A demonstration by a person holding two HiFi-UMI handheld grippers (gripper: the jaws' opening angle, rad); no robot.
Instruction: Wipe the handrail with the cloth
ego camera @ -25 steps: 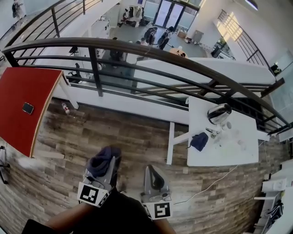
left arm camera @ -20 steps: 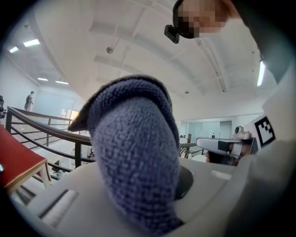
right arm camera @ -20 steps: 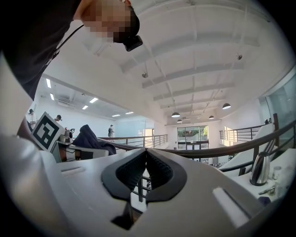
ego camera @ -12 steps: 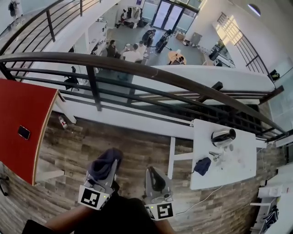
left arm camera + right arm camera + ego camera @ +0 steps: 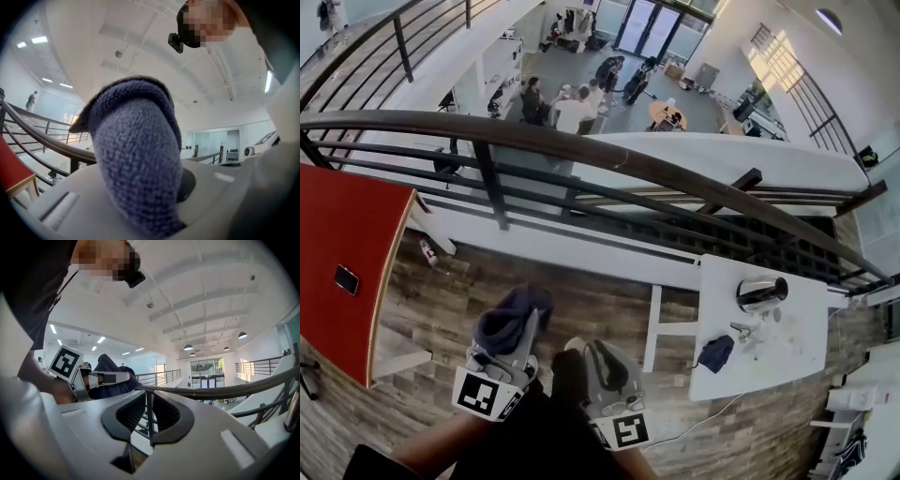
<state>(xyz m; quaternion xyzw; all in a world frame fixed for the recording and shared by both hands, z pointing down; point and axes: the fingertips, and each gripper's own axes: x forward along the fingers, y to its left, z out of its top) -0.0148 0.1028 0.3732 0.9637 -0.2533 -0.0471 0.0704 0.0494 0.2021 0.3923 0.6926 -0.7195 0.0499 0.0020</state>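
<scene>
Left tool [image 5: 517, 339] clamps the cloth [image 5: 512, 317], short of the far handrail [image 5: 609, 157]. Right tool [image 5: 600, 354], jaws just eased slightly apart, is empty. Advisably, press cloth flat and stroke lengthwise.

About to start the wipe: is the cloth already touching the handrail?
No, in the head view the cloth in the left gripper shows against the floor, well short of the handrail.

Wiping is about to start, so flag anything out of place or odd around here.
What looks like a small bottle lies on the floor beside the red table, and a cable trails loose across the floor by the white table. The handrail itself shows no damage.
</scene>
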